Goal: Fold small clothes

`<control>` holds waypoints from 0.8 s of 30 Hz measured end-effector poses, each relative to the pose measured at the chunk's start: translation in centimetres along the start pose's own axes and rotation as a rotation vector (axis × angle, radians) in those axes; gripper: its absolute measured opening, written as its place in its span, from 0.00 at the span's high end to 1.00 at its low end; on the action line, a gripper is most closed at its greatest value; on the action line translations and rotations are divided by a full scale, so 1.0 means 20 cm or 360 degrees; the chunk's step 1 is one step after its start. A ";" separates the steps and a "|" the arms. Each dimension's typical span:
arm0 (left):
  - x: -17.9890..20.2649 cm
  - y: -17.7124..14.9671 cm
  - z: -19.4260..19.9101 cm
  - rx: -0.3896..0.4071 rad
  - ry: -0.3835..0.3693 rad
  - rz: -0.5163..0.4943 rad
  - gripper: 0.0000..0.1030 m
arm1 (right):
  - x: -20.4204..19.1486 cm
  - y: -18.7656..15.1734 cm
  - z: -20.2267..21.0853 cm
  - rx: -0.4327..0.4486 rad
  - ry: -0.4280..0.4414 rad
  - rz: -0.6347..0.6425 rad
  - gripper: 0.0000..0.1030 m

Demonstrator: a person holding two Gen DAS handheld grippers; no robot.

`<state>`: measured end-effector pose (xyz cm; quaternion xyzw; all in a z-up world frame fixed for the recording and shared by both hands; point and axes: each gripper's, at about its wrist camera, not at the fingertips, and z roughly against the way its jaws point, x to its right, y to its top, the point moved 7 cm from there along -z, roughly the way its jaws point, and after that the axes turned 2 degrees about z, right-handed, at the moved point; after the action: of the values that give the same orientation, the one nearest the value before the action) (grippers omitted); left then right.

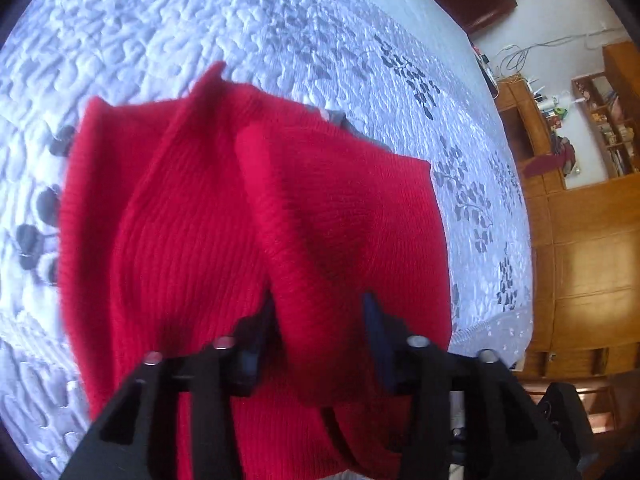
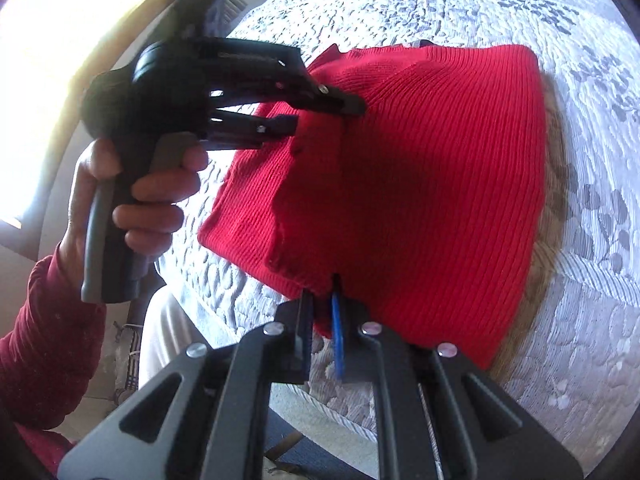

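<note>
A red ribbed knit garment (image 1: 192, 240) lies partly raised over the quilted bed. In the left wrist view my left gripper (image 1: 318, 312) straddles a raised fold of it, jaws standing apart with the cloth loose between the fingers. The right wrist view shows that same left gripper (image 2: 328, 114) from the side, one finger above the garment's (image 2: 432, 184) far-left edge and one below. My right gripper (image 2: 322, 300) is shut on the near edge of the red knit, holding it up off the bed.
The bed's white-and-grey quilted cover (image 1: 160, 32) spreads all around. A tan knit piece (image 2: 554, 200) sticks out from under the red garment's right side. A hand (image 2: 148, 200) in a red sleeve holds the left gripper. Wooden cupboards (image 1: 588, 248) stand past the bed edge.
</note>
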<state>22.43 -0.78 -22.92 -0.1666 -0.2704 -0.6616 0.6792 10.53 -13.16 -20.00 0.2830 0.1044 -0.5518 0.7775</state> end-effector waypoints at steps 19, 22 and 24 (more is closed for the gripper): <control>-0.05 -0.07 0.06 -0.0084 0.0033 0.0077 0.24 | -0.14 0.00 -0.06 -0.0009 -0.0254 0.0291 0.49; -0.05 -0.07 0.06 -0.0090 0.0051 0.0075 0.24 | -0.20 -0.03 -0.08 -0.0026 -0.0266 0.0359 0.46; -0.06 -0.07 0.07 -0.0093 0.0080 0.0063 0.24 | -0.22 -0.03 -0.10 -0.0038 -0.0303 0.0402 0.43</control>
<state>20.83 0.87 -22.71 -0.1749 -0.2305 -0.6597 0.6936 8.55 -8.58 -19.76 0.2309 0.0003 -0.4726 0.8505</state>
